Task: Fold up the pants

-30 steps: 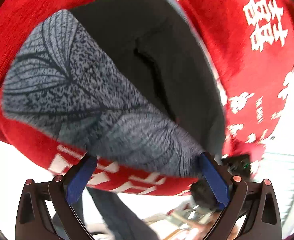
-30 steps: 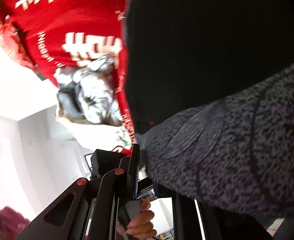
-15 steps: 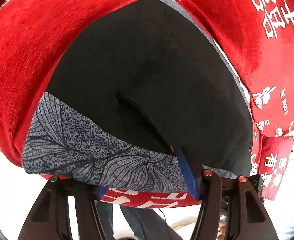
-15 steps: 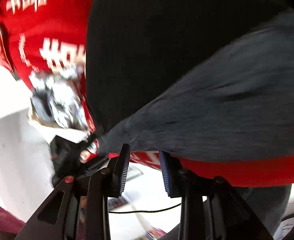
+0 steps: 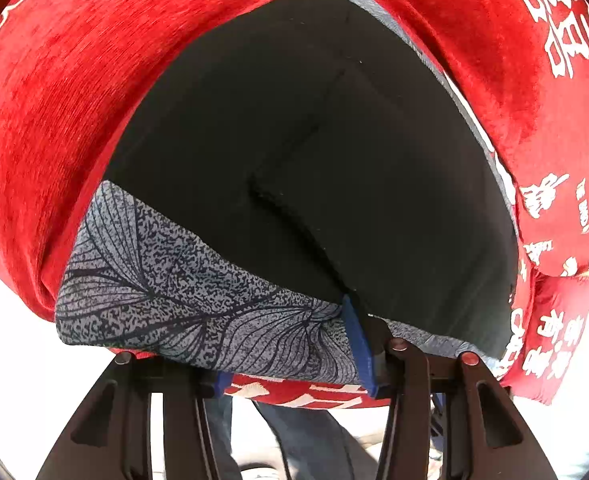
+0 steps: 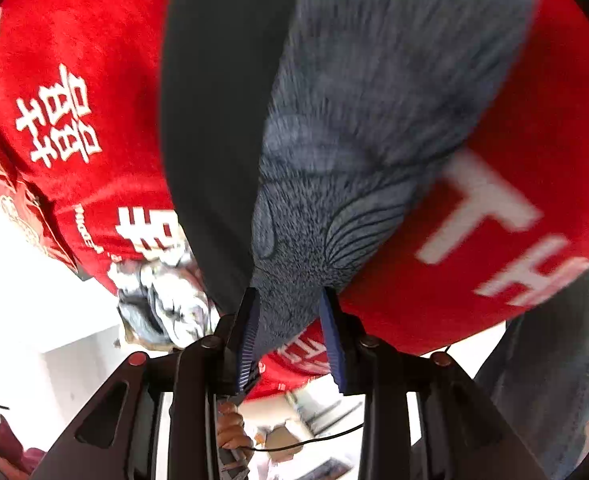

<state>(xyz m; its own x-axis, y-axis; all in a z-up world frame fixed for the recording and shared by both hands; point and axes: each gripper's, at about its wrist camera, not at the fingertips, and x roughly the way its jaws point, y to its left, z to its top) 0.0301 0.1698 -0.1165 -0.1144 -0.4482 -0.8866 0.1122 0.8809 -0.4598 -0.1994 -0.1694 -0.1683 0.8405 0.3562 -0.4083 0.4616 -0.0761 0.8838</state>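
Note:
The pants (image 5: 334, 152) are black with a grey leaf-print band (image 5: 198, 292), lying on a red cloth (image 5: 74, 80) with white characters. My left gripper (image 5: 290, 360) is partly closed around the grey band's edge; the band covers its left finger. In the right wrist view the pants (image 6: 214, 120) show black beside the blurred grey print (image 6: 354, 140). My right gripper (image 6: 290, 336) has its blue pads either side of a grey corner, with a gap still showing.
The red cloth (image 6: 74, 80) covers the surface and hangs over its edge. A crumpled silver object (image 6: 162, 300) sits at the cloth's left edge. A person's jeans (image 5: 302, 440) and hand (image 6: 230, 432) show below the grippers.
The left gripper has narrowed from wide open onto the grey band's edge. The right gripper has opened a little and the view has swung, with the grey print now between its pads.

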